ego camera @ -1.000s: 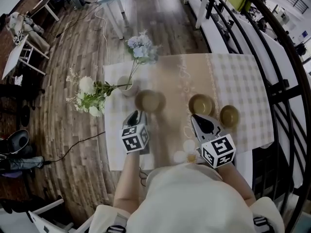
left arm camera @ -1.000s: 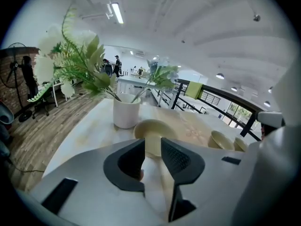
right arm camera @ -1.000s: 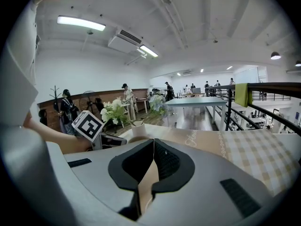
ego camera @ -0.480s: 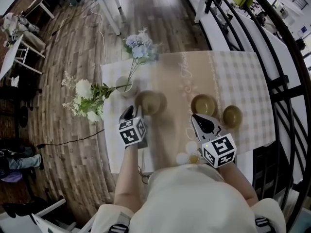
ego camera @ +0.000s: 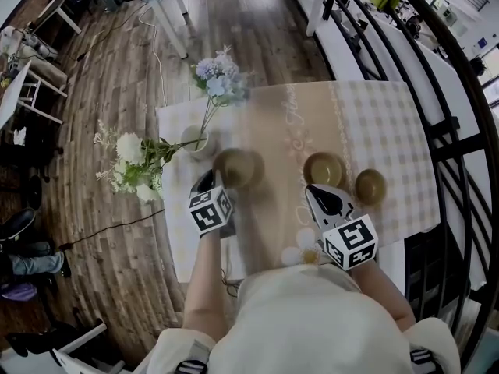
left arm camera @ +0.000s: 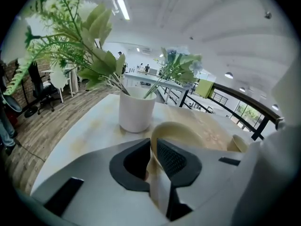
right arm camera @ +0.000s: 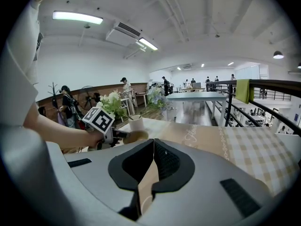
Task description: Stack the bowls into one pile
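Olive bowl (ego camera: pixel 242 164), rim pinched by my left hand-held gripper (ego camera: pixel 212 181), jaws just closing in; I squeeze firmly, lift it level.

bowls (ego camera: pixel 238 167) olive-brown | vase (left arm camera: pixel 136 109) white | tablecloth (ego camera: pixel 382 131) beige, checked | flowers (ego camera: pixel 214 72) pale blue | floor (ego camera: pixel 101 92) brown wood-grain

Open office, desks (right arm camera: pixel 193 96), railing (right arm camera: pixel 273 82), strip lights (right arm camera: pixel 77 17)

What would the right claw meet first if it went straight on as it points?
Most likely the near rim of the middle bowl, just ahead of the right claw; depth is unclear, so possibly the tan runner instead.
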A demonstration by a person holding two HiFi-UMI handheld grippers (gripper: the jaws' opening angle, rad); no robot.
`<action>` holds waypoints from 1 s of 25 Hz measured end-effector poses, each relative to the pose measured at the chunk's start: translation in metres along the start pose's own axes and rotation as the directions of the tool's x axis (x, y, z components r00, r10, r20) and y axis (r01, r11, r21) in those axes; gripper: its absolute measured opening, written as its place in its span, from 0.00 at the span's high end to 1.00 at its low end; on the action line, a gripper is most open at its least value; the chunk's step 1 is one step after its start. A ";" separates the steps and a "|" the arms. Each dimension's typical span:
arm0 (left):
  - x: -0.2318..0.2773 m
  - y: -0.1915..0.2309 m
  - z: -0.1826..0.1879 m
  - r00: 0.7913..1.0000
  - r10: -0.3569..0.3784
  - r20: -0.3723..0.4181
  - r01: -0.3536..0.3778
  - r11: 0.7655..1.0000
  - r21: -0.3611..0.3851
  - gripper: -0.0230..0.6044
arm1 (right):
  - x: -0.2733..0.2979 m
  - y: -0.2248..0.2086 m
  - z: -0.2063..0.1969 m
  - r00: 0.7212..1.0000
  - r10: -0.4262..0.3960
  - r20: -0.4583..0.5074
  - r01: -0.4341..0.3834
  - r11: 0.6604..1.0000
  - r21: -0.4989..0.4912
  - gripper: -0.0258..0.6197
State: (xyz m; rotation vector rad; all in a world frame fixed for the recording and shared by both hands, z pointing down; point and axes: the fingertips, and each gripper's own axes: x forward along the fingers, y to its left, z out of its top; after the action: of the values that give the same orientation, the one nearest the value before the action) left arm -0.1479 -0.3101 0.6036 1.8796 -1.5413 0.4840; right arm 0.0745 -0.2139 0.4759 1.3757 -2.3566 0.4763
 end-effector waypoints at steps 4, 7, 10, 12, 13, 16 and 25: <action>-0.003 -0.003 0.004 1.000 0.000 0.016 0.000 1.000 -0.001 0.93 | -0.002 0.002 -0.002 1.000 -0.002 -0.009 0.002 1.000 0.000 0.96; -0.006 -0.009 0.008 0.999 -0.015 0.032 0.015 1.000 0.005 0.94 | -0.005 0.002 -0.003 1.000 -0.005 -0.011 0.005 1.000 -0.001 0.96; -0.010 -0.015 0.012 0.998 -0.035 0.052 0.035 0.999 0.006 0.94 | -0.007 0.003 -0.003 1.000 -0.009 -0.011 0.009 1.000 0.000 0.96; -0.013 -0.020 0.014 0.997 -0.046 0.063 0.045 0.999 0.011 0.95 | -0.009 0.003 -0.003 1.000 -0.014 -0.010 0.014 1.000 0.004 0.96; -0.015 -0.023 0.015 0.997 -0.050 0.066 0.049 0.999 0.015 0.95 | -0.011 0.003 -0.003 1.000 -0.017 -0.009 0.017 1.000 0.005 0.96; -0.021 -0.031 0.017 0.995 -0.066 0.077 0.064 0.998 0.022 0.95 | -0.014 0.001 -0.005 1.000 -0.022 -0.008 0.022 1.000 0.009 0.96; -0.046 -0.060 0.024 0.988 -0.108 0.111 0.108 0.994 0.010 0.95 | -0.029 -0.004 -0.006 1.000 -0.008 0.015 0.008 1.000 0.010 0.96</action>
State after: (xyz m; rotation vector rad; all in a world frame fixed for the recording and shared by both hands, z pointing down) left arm -0.1042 -0.2873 0.5419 2.0110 -1.4997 0.3386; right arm 0.0922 -0.1909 0.4677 1.3970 -2.3626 0.4779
